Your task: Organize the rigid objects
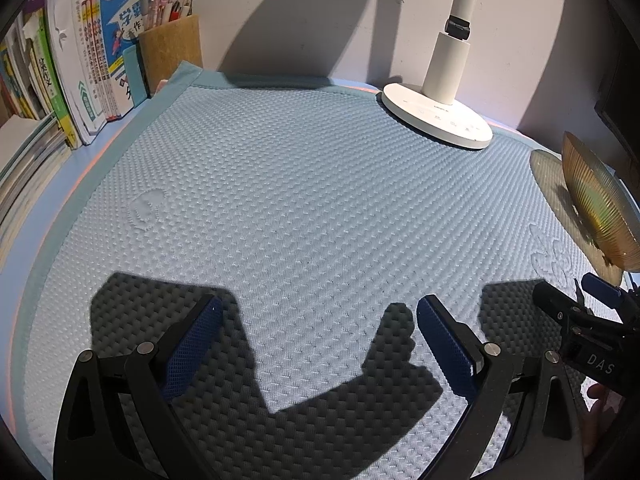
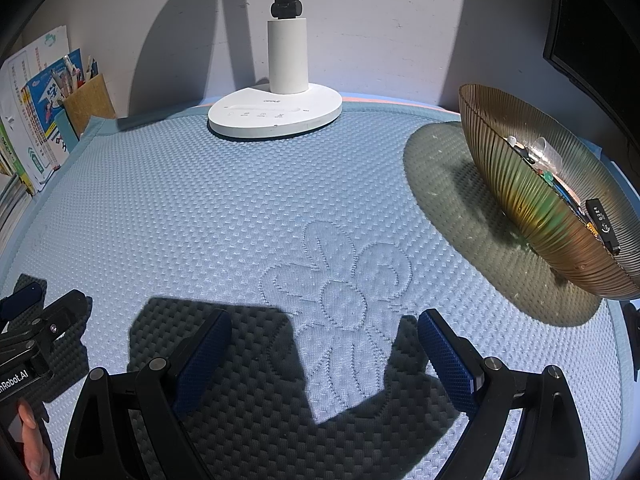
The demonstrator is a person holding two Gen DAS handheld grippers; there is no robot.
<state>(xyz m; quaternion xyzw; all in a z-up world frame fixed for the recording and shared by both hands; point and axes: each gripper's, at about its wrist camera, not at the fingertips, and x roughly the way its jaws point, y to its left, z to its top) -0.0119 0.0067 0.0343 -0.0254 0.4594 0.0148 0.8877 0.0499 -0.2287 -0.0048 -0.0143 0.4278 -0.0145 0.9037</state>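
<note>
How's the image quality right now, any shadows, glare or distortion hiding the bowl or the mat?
Left wrist view: hard gripper shadows on the mat, fisheye bending its edges, the bowl cut off at the right. Right wrist view: bowl fully seen, casting a dark shadow leftward; lamp base bright, not blown out.

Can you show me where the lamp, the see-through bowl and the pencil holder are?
lamp point(image 2: 276, 114): right wrist view, on its white round base.
bowl point(image 2: 520, 184): right wrist view, on its ribbed amber wall.
pencil holder point(image 1: 172, 50): left wrist view, on its brown front face.
</note>
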